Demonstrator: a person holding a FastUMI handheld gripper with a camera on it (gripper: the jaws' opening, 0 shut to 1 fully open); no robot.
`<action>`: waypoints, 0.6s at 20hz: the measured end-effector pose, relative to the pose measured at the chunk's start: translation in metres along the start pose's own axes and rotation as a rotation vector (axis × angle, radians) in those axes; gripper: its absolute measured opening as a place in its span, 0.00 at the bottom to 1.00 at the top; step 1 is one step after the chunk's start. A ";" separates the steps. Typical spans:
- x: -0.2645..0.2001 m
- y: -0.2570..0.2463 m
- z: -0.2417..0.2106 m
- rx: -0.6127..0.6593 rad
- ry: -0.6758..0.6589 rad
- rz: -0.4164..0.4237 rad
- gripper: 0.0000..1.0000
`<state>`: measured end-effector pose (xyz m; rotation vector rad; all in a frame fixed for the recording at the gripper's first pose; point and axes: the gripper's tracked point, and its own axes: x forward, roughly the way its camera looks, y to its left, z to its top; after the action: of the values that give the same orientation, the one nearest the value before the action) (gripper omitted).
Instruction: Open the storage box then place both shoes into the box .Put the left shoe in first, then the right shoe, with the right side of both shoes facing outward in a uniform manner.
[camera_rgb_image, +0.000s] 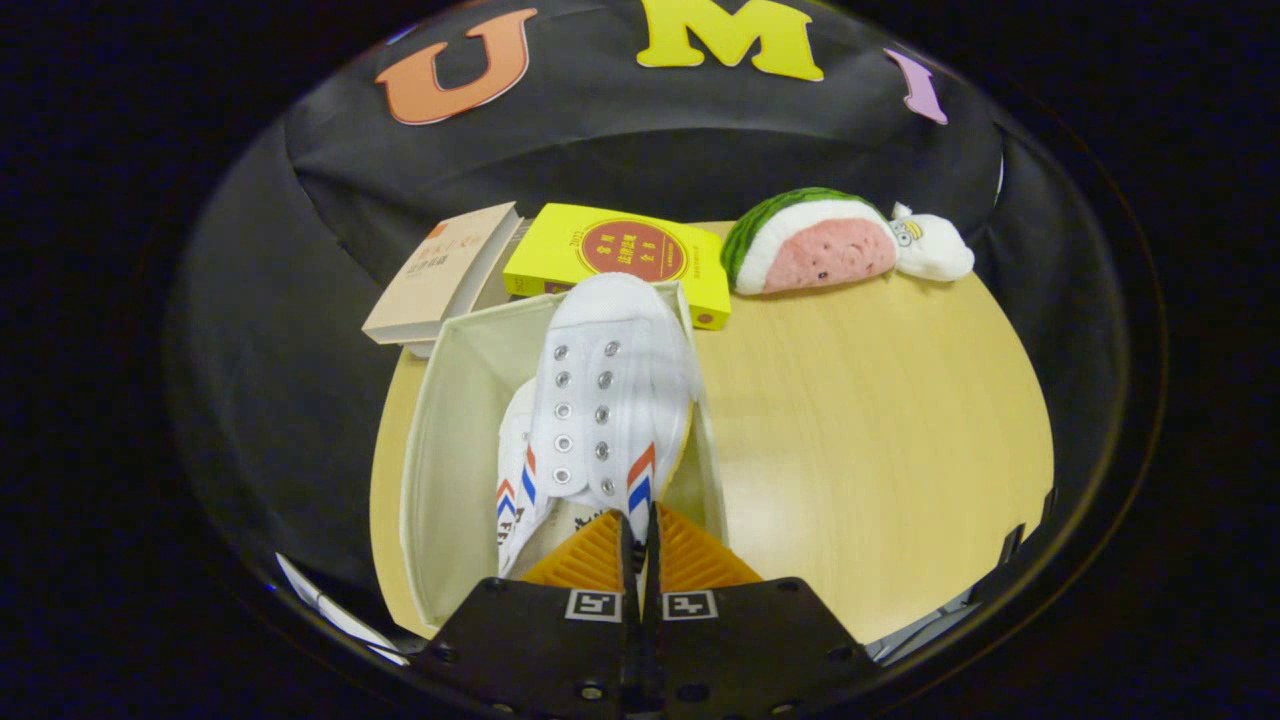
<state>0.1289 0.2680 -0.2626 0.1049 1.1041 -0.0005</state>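
Jaws pressed together, pinching heel edge of white sneaker (605, 400), so it hangs toe-forward over open storage box (440, 440). Second sneaker (515, 470) already inside box, leaning at left. Box on tabletop (870, 430), books (620, 255) behind. Next: lower beside first.

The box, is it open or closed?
Open. The box has no lid over it, and a white shoe held by the hand-held gripper pokes in from above.
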 end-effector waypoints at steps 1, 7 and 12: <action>0.001 0.003 -0.006 -0.005 0.010 -0.001 0.00; 0.018 -0.002 -0.021 0.018 -0.001 -0.049 0.00; 0.025 -0.010 -0.012 0.081 -0.063 -0.091 0.00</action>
<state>0.1290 0.2600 -0.2908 0.1262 1.0457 -0.1293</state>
